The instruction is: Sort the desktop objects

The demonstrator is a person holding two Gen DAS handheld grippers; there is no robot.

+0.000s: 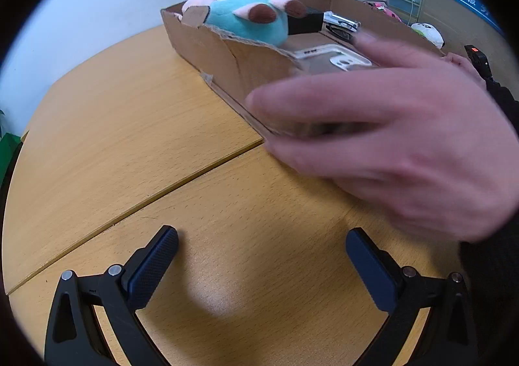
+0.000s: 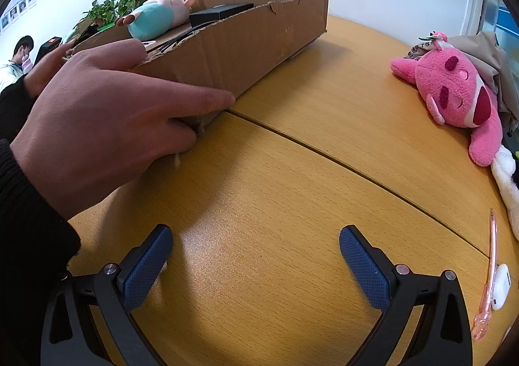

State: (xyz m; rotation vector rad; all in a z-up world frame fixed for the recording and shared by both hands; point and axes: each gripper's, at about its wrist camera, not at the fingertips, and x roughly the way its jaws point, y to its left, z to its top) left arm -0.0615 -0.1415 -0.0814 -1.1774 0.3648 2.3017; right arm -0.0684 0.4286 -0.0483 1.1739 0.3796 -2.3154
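Left wrist view, left to right: left gripper (image 1: 262, 247) at bottom centre, fingers spread wide, nothing between them, only bare desk (image 1: 129, 145). Cardboard box (image 1: 207, 45) runs from upper centre to the right. One teal plush (image 1: 249, 17) is in its far end, then one black case (image 1: 306, 22), one metal clip-like item (image 1: 343, 22) (too blurred to name) and one clear phone case (image 1: 337, 59). A bare hand (image 1: 389, 139), motion-blurred, covers the box's near corner at right.

Right wrist view, left to right: the same hand (image 2: 107, 126) at centre left grips the near corner of the box (image 2: 259, 41). Right gripper (image 2: 256, 247) at bottom centre, fingers wide open, holding nothing. Loose on the desk (image 2: 292, 187) at right: one pink plush (image 2: 454, 90), one white plush (image 2: 507, 178) mostly cut off by the frame edge, one pink pen (image 2: 486, 275), one white earbud case (image 2: 499, 288) touching the pen.

Handling, my read:
- Plushes: light, soft, squashy. Pinch the body or a limb; no damage risk, and they will sag.
- Pen: thin, light, probably slick plastic, lying flat. Grip across mid-barrel; it may roll.
- Earbud case: smooth, rounded, hard, so slip-prone. Grip the flat sides squarely.
- Box: thin card with torn rim, flexes under load. Hold at a corner or base, not the ragged edge.

Loose: 4. In box: 4 visible; more could be hidden behind the wall.
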